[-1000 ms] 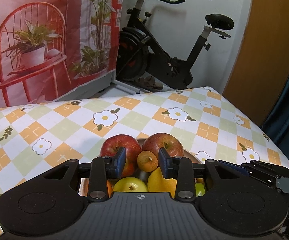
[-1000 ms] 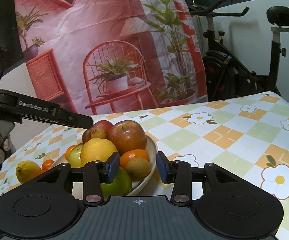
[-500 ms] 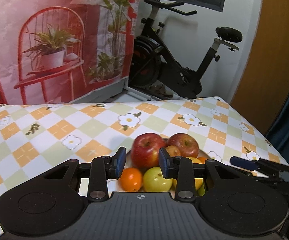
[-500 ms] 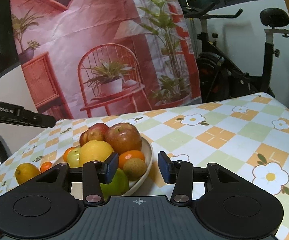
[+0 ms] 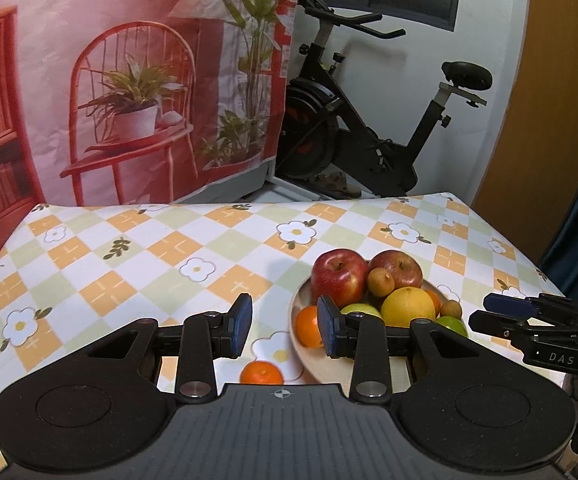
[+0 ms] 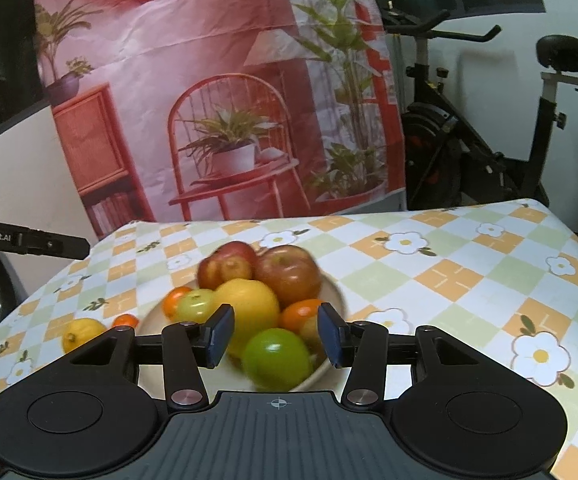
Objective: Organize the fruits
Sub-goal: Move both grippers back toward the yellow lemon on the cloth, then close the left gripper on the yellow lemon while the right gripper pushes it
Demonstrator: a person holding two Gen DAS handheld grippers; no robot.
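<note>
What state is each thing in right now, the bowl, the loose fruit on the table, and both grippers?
Bowl: upright on the table, heaped with fruit.
Small orange: loose on the cloth, beside the bowl.
Lemon: loose on the cloth, apart from the bowl.
Left gripper: open, holding nothing.
Right gripper: open, holding nothing.

Left gripper (image 5: 284, 330) matte black, round side discs, ribbed grey centre panel with crosshair mark, silver pivot screws, blue finger pads (image 5: 242, 323), right gripper (image 6: 276, 339) same build, side lettering "DAS", "GenRobot.AI"
</note>
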